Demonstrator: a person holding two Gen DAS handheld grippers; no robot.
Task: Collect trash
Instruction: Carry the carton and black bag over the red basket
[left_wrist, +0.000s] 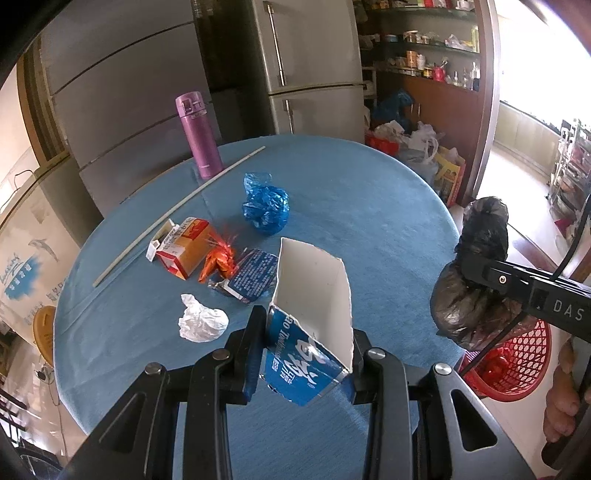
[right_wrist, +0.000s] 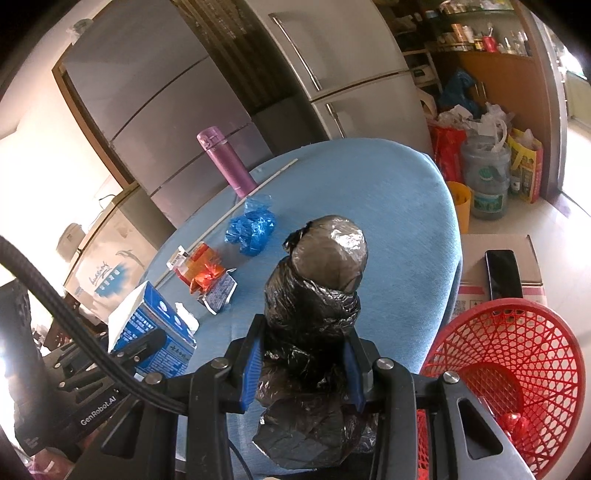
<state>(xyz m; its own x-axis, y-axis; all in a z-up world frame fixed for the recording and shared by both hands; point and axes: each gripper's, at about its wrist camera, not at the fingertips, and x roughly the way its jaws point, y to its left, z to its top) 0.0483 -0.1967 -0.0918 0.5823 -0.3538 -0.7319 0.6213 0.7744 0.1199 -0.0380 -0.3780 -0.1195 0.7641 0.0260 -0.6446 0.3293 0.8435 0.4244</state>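
My left gripper (left_wrist: 308, 332) is shut on a torn blue and white toothpaste box (left_wrist: 314, 317), held above the blue table (left_wrist: 369, 229). My right gripper (right_wrist: 304, 350) is shut on a bundled black plastic bag (right_wrist: 317, 306), also seen as the black bag (left_wrist: 476, 280) in the left wrist view, near the table's right edge. A red mesh basket (right_wrist: 517, 362) stands low beside the table at the right, with something red inside. On the table lie a blue crumpled bag (left_wrist: 266, 206), an orange and white carton (left_wrist: 184, 247), an orange foil wrapper (left_wrist: 219, 260), a dark blue packet (left_wrist: 251, 277) and a white crumpled tissue (left_wrist: 203, 323).
A purple flask (left_wrist: 199, 134) stands at the table's far edge beside a long white stick (left_wrist: 177, 214). Grey refrigerators (left_wrist: 306, 62) rise behind. A cardboard box (right_wrist: 498, 266) with a black phone (right_wrist: 504, 273) sits by the basket. Bags and a water jug (right_wrist: 485, 177) crowd the floor at right.
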